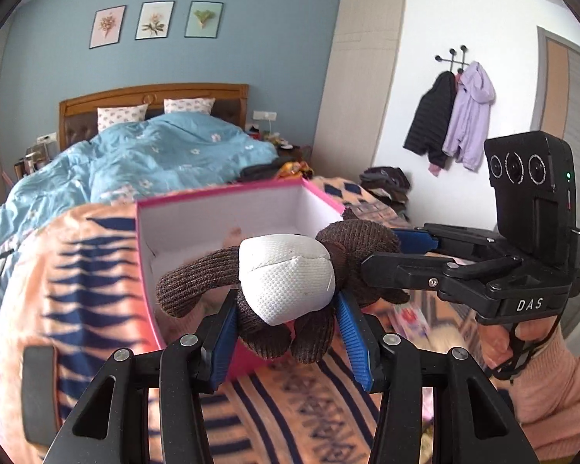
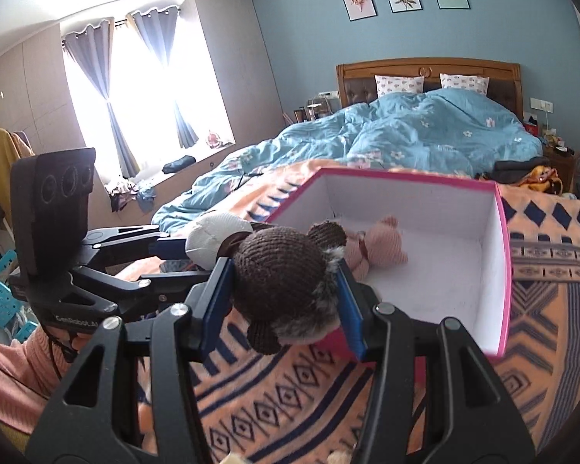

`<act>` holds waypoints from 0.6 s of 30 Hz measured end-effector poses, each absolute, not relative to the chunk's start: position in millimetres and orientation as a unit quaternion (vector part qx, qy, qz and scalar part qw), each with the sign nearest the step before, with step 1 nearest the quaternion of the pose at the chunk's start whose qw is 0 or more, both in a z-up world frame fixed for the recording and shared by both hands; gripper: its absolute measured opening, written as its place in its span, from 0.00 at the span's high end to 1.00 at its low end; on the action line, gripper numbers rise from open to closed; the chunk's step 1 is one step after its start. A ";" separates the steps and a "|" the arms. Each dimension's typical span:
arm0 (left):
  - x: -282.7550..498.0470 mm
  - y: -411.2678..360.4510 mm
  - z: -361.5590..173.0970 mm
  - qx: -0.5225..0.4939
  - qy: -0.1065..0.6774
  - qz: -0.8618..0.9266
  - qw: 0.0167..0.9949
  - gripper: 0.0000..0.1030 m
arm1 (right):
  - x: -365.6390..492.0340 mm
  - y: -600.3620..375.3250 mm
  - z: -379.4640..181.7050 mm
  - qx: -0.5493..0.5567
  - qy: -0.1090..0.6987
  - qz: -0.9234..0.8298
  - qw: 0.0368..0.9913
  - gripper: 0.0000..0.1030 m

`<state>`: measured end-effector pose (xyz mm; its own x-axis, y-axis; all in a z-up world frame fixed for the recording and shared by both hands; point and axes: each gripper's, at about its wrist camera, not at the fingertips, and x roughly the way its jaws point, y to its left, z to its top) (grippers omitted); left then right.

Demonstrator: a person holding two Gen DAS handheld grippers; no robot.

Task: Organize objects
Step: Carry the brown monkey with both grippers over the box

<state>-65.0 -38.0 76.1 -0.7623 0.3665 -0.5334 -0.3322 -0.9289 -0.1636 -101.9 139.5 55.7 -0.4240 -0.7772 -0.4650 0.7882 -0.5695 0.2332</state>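
A brown knitted plush bear [image 1: 290, 290] with a white mesh belly is held by both grippers above the near edge of a pink box [image 1: 181, 208] with a white inside. My left gripper [image 1: 286, 332] is shut on the bear's lower body and legs. My right gripper [image 2: 286, 282] is shut on the bear's head [image 2: 286, 270]; it also shows in the left wrist view [image 1: 382, 255], coming in from the right. The left gripper shows in the right wrist view [image 2: 181, 259]. A small pink plush bear [image 2: 375, 247] lies inside the box [image 2: 498, 263].
The box sits on an orange and navy patterned blanket [image 2: 553, 263] at the foot of a bed with a blue duvet [image 2: 406, 135]. Jackets [image 1: 452, 116] hang on the right wall. A bright curtained window [image 2: 135, 89] is at the left.
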 end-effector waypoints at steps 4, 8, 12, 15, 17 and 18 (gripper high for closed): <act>-92.2 -44.4 85.0 -0.290 -0.031 0.941 0.172 0.52 | -129.9 127.6 64.4 0.264 0.006 -0.846 0.462 0.48; -120.8 -49.2 81.5 -0.297 -0.026 0.944 0.139 0.52 | -161.0 110.8 61.0 0.266 0.009 -0.850 0.455 0.48; -152.6 -58.6 69.0 -0.317 -0.038 0.940 0.124 0.52 | -193.3 99.3 52.4 0.290 -0.002 -0.847 0.446 0.48; -174.7 -66.5 61.9 -0.332 -0.047 0.935 0.118 0.52 | -215.3 90.0 45.7 0.311 -0.007 -0.844 0.437 0.48; -189.5 -69.6 55.7 -0.343 -0.048 0.932 0.107 0.52 | -227.5 83.7 41.8 0.322 -0.005 -0.844 0.429 0.48; -196.6 -70.7 52.4 -0.350 -0.047 0.930 0.104 0.52 | -233.8 80.2 39.3 0.328 -0.004 -0.845 0.421 0.48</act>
<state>-196.6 -70.7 52.4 -0.7340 0.2258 -0.6405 -0.1599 -0.9740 -0.1602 -233.8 80.2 39.3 -0.4297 -0.7152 -0.5513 0.7096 -0.6450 0.2837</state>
